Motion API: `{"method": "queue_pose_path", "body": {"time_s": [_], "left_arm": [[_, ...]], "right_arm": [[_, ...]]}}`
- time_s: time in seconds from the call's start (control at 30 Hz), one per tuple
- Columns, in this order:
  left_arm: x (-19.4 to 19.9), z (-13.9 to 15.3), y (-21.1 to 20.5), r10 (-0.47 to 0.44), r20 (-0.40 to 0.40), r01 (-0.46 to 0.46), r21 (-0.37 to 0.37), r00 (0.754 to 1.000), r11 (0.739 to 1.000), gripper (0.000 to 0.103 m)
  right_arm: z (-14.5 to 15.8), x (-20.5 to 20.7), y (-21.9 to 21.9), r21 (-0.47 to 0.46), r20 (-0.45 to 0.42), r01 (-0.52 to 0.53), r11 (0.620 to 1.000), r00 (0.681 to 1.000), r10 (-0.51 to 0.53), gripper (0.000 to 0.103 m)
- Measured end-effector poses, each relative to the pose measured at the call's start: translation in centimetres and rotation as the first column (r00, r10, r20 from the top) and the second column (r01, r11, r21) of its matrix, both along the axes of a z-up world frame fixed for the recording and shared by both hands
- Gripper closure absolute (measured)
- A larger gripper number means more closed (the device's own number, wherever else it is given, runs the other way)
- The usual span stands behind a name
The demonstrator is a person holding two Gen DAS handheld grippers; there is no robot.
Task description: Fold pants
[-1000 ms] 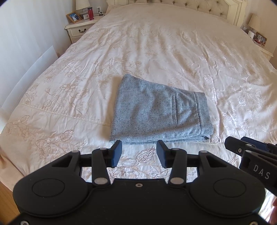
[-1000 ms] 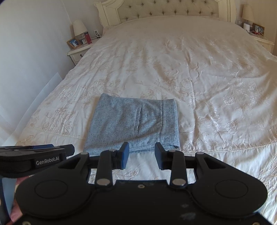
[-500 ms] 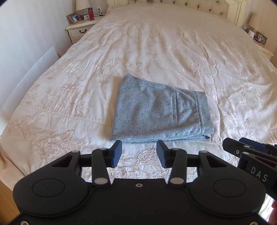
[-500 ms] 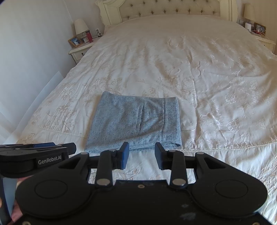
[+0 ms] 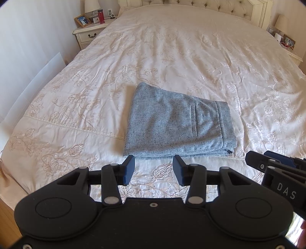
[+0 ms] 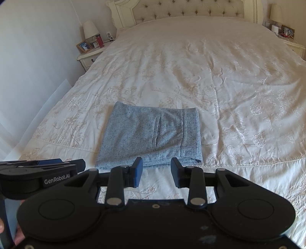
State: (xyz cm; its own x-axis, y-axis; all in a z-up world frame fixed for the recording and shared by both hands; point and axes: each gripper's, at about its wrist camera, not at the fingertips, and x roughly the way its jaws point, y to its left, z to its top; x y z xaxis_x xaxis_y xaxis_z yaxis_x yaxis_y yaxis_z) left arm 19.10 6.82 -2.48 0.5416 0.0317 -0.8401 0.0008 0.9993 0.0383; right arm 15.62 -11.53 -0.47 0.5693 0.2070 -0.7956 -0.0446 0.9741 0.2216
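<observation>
The grey speckled pants (image 5: 176,122) lie folded into a compact rectangle on the bed, waistband to the right; they also show in the right wrist view (image 6: 153,134). My left gripper (image 5: 153,168) is open and empty, held above the bed just short of the pants' near edge. My right gripper (image 6: 156,169) is open and empty, also just short of the near edge. The right gripper's side shows at the right of the left wrist view (image 5: 275,172); the left gripper's side shows at the left of the right wrist view (image 6: 42,170).
The cream embroidered bedspread (image 5: 172,53) covers a wide bed with a tufted headboard (image 6: 187,9). A nightstand (image 5: 89,33) with a lamp, photo frame and red bottle stands at the far left. Another nightstand (image 6: 285,36) stands at the far right. A white wall runs along the left.
Both grippers have drawn back slightly and tilted up, so the pants sit a little farther ahead. The pants have not moved. Both stay open.
</observation>
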Motion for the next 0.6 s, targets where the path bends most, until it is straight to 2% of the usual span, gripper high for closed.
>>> {"method": "queue_pose_path", "body": {"time_s": [0.6], "left_arm": [[-0.16,-0.03,-0.09,0.003,0.000,-0.003,0.007,1.000,1.000,0.051]], "right_arm": [[0.10,-0.04,0.05,0.003,0.004,-0.003,1.000,1.000,0.003,0.067]]}}
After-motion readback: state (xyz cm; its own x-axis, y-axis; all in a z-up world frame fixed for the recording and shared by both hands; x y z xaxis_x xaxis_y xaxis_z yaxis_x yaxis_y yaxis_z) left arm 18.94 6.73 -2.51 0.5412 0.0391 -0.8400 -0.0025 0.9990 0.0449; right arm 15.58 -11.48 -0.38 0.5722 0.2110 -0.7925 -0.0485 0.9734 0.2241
